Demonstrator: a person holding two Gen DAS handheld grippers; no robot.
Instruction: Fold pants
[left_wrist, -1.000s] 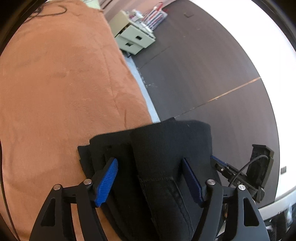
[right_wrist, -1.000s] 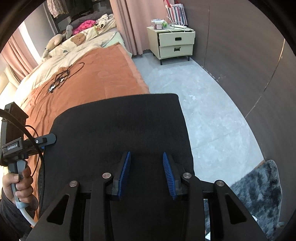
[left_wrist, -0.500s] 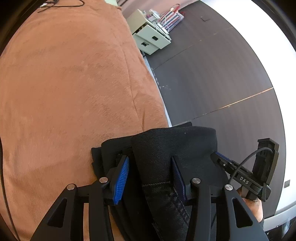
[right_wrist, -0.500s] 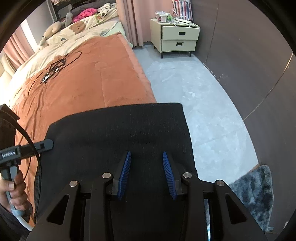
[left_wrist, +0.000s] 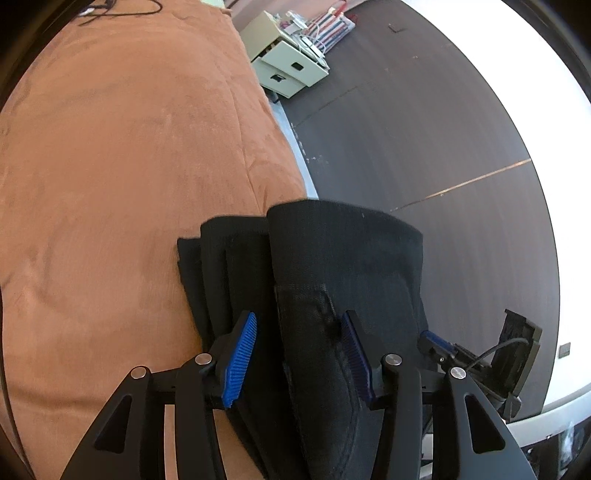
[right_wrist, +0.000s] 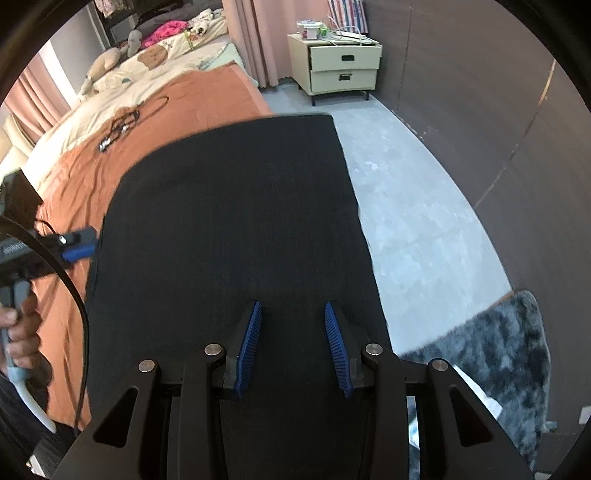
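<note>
Left wrist: left tongs (left_wrist: 299, 354) pinching folded pants (left_wrist: 343, 266), long axis running away; right tongs (right_wrist: 293, 347) likewise.

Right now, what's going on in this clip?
A person is folding black pants on a bed with an orange blanket. Each hand works a hand-held gripper: the left hand-held gripper has just been closing around a thick folded bundle of the fabric, and the right hand-held gripper has pants fabric between its pads, the panel spread out ahead of it. The fold is not finished; part of the pants hangs past the bed edge over the floor.
</note>
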